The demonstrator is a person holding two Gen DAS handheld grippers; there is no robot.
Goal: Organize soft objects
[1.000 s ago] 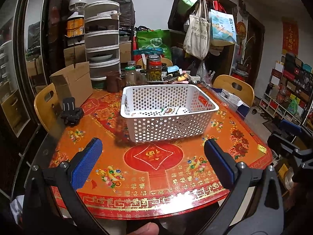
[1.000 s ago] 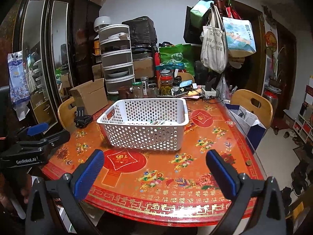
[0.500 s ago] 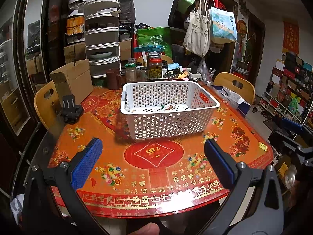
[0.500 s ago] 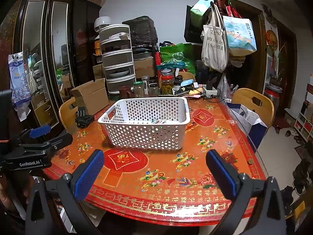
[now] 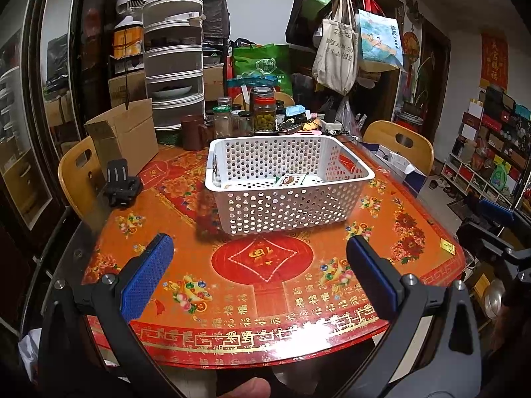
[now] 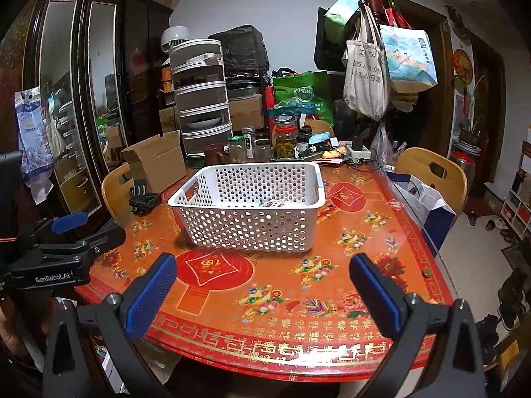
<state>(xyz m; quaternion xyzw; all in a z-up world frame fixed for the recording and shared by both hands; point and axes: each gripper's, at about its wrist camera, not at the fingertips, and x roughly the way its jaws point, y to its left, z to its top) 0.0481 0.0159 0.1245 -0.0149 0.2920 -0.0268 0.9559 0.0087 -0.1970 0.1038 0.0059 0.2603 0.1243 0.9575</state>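
A white perforated basket [image 5: 288, 182] is set near the middle of the table [image 5: 265, 285], toward its far edge, with the near edge bare in front of it. Inside the basket, small flat packets [image 5: 292, 179] are seen lying on the floor against the near wall, and a red packet [image 5: 346, 162] is leaned against the right-hand wall; in the right wrist view only the top of one packet [image 6: 272, 203] is visible above the rim. These are judged to be the soft objects of the task. They are expected to be light, limp and somewhat slick, so that they would buckle if pinched at a corner; a hold across the middle of a flat face, or across a sealed edge, is judged safer. The basket walls are judged stiff and close to the packets, so an approach from above is advised. The left gripper [image 5: 260, 263] is held with its jaws spread wide and nothing between them, hanging over the near edge of the table. The right gripper [image 6: 262, 277] is likewise spread wide and empty, over the near edge and right of the left one. No soft object is seen on the open table surface; whether more lie hidden below the basket rim cannot be told.
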